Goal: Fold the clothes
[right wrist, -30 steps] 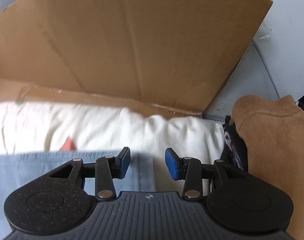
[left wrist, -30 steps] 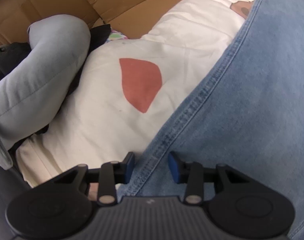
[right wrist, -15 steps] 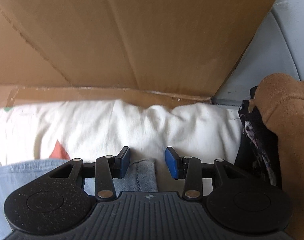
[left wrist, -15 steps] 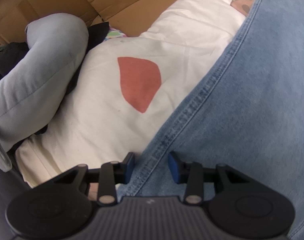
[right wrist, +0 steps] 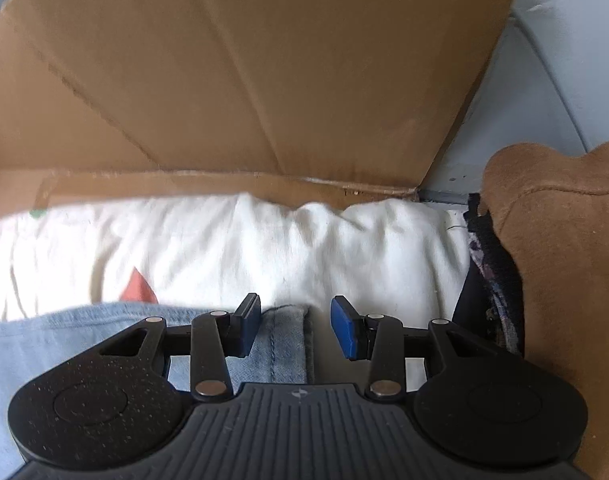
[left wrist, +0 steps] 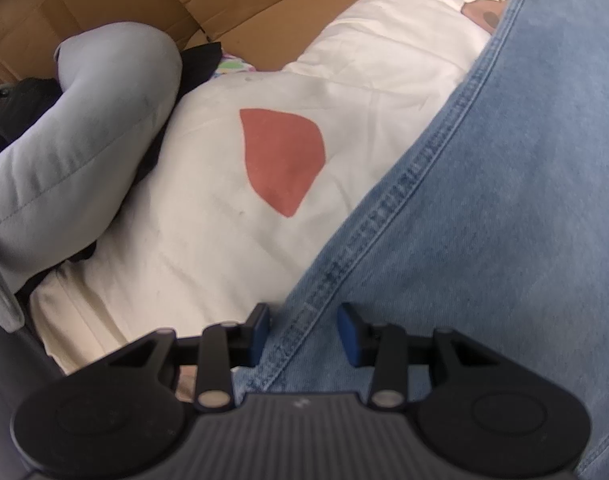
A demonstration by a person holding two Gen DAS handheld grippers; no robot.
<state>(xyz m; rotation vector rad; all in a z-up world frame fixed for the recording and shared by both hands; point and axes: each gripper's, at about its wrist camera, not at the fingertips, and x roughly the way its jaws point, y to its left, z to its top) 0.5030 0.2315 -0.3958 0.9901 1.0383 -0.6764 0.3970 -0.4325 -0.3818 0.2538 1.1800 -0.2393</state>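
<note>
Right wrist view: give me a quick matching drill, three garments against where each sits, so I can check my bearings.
Things:
1. blue denim jeans
2. tan brown fleece garment
3. white cloth with a red patch

Places:
A. far right of the picture
B. between the right gripper's fingers
C. along the foot of the cardboard wall

Pairs: 1-B, 2-A, 3-C
</note>
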